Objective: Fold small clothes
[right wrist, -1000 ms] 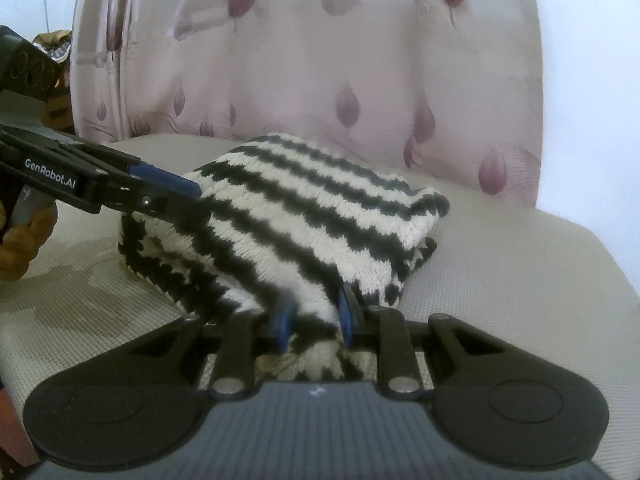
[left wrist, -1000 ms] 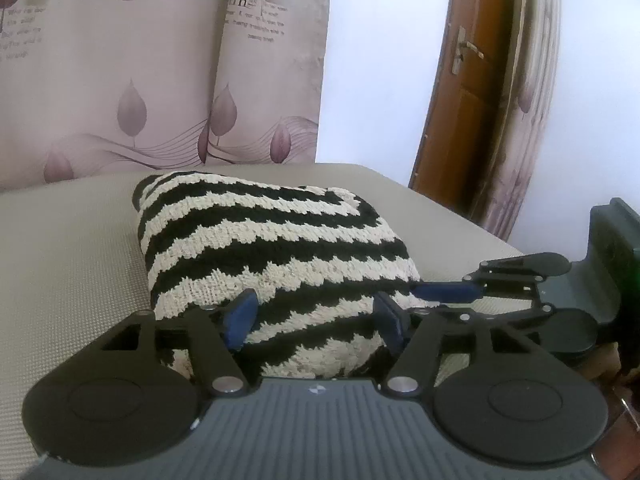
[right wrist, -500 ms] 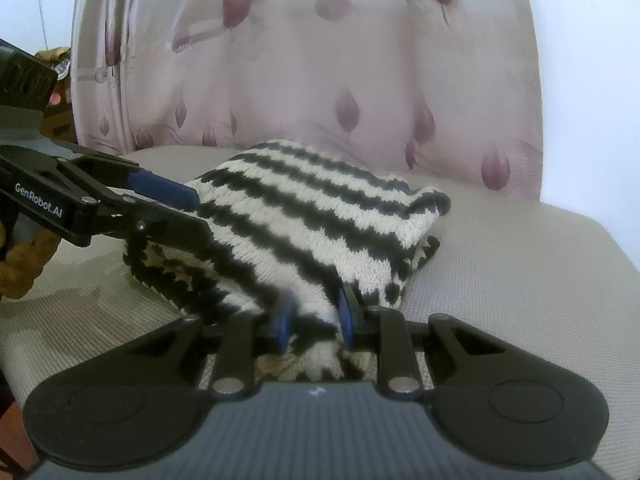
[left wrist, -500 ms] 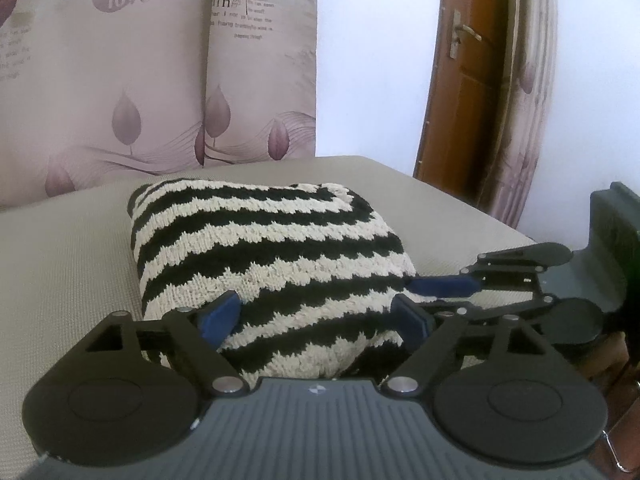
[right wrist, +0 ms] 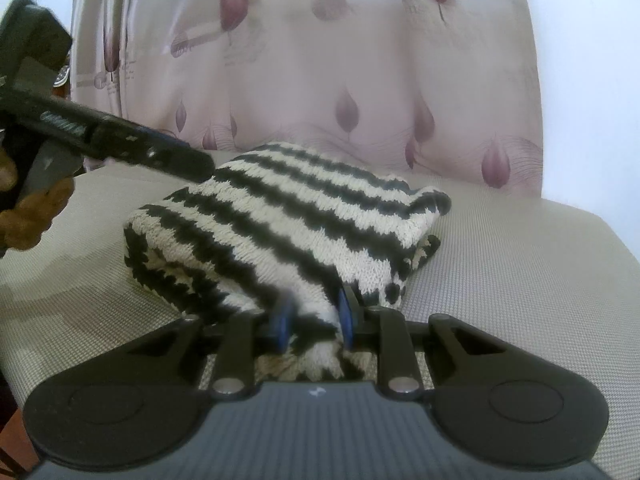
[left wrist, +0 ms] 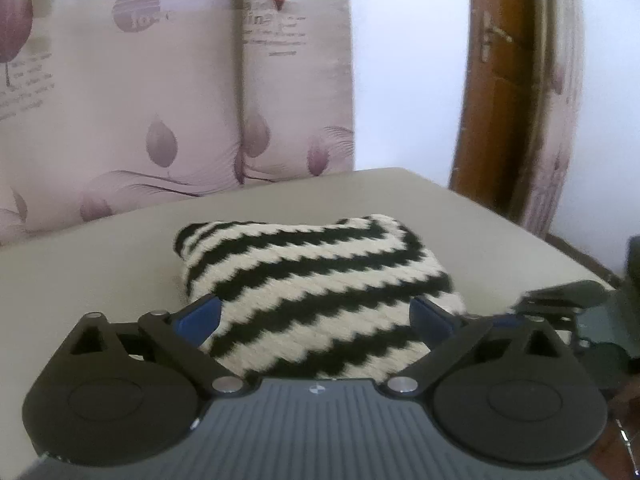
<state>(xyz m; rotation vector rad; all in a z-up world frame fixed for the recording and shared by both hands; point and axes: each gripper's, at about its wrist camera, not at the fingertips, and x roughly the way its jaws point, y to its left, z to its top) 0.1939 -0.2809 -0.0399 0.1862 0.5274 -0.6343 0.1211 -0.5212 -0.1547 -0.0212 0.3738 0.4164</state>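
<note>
1. The curtain (left wrist: pixel 168 92) behind the table carries printed writing among mauve leaves and a round motif; it is too blurred to read here. The white lettering on the side of the left gripper's finger, seen from the right wrist, is also smeared beyond reading
2. A grey woven table top (right wrist: pixel 520 280) holds the folded striped knit (left wrist: pixel 312 280), black and cream, lying in a thick bundle near the middle. A brown wooden door (left wrist: pixel 496 92) with a metal handle stands beyond the far right corner, beside a white wall. Nothing lies on the knit's top
3. The left gripper (left wrist: pixel 316 316) has its jaws opening, spread wide, one blue pad off each side of the knit's near edge; the pads do not press on it
4. The right gripper (right wrist: pixel 312 320) is closed narrowly on a fold at the knit's near corner, cloth pinched between its blue pads
5. A hand (right wrist: pixel 28 216) shows at the left edge of the right wrist view
</note>
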